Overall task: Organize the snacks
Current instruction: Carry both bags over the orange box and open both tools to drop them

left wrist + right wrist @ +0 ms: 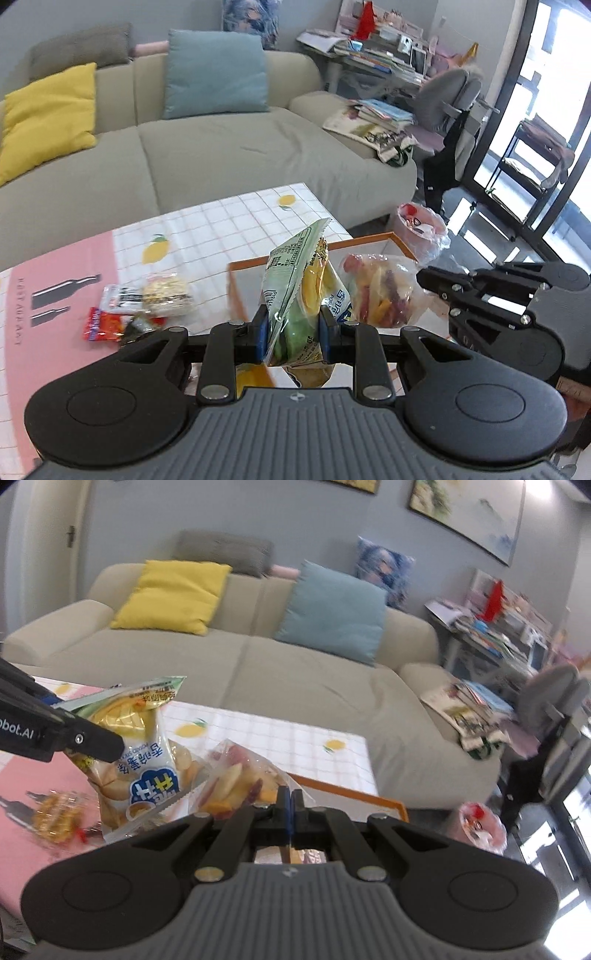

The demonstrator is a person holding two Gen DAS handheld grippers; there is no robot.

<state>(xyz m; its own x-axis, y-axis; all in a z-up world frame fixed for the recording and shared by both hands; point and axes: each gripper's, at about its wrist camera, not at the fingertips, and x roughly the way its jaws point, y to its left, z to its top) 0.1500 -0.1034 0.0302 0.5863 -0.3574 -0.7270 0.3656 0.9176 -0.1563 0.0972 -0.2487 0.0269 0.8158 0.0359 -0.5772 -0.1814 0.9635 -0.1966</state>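
My left gripper (291, 328) is shut on a green and yellow chip bag (295, 288) and holds it upright above the table, by the near left corner of the orange-rimmed tray (369, 242). The same bag shows in the right wrist view (144, 749), with the left gripper's finger (88, 738) on it. My right gripper (290, 805) is shut on the thin edge of a clear bag of dried fruit chips (236, 782), which also shows in the left wrist view (376, 291) over the tray.
Loose snacks lie on the pink and checked tablecloth: a rice cracker pack (168, 295), a red packet (101, 325) and a golden snack pack (55, 812). A beige sofa (221, 155) stands behind the table. A pink bin (417, 229) stands on the floor to the right.
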